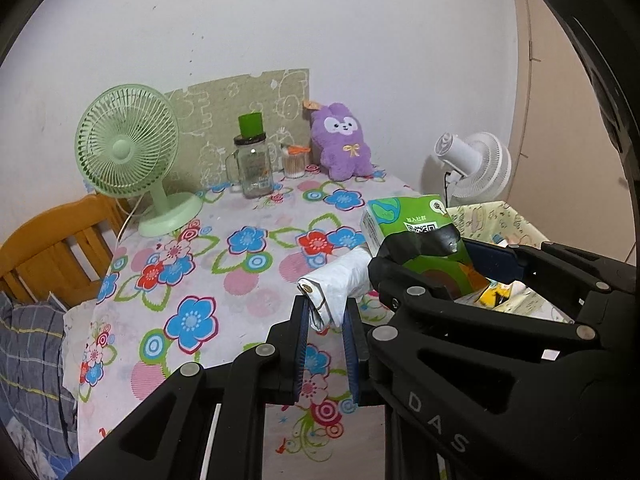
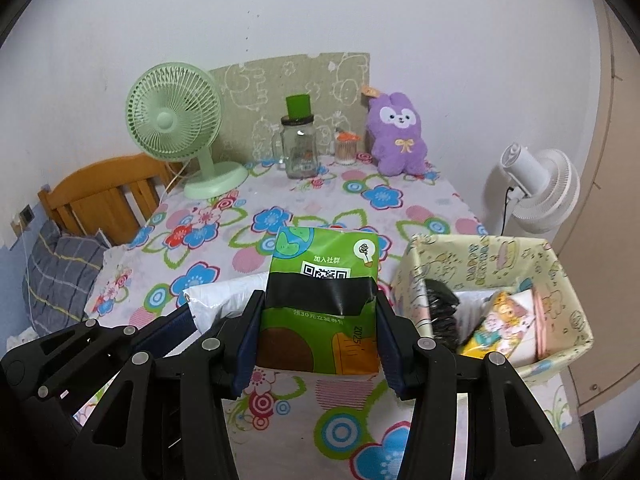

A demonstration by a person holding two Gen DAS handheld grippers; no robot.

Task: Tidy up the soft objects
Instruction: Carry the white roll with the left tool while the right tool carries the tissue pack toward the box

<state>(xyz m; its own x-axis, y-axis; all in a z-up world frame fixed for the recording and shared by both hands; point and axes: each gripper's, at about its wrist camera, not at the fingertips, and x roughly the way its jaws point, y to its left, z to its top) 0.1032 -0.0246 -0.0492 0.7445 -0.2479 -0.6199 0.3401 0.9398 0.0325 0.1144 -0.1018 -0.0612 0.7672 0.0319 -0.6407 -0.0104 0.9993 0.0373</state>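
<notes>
My left gripper (image 1: 326, 312) is shut on a white rolled plastic bag (image 1: 340, 284) and holds it above the floral tablecloth (image 1: 192, 280); the roll also shows in the right wrist view (image 2: 224, 296). My right gripper (image 2: 318, 320) is shut on a green tissue pack (image 2: 324, 276) with a black band and a QR code; the pack also shows in the left wrist view (image 1: 412, 224). A purple plush rabbit (image 2: 398, 136) sits at the table's back against the wall. A patterned fabric basket (image 2: 568, 280) at the right holds several soft packs.
At the back stand a green desk fan (image 2: 176, 124), a glass jar with a green cup on top (image 2: 300, 148) and a small cotton-swab cup (image 2: 346, 150). A white fan (image 2: 536, 184) stands beyond the basket. A wooden bed headboard (image 2: 104, 196) and a grey pillow (image 2: 60, 272) lie to the left.
</notes>
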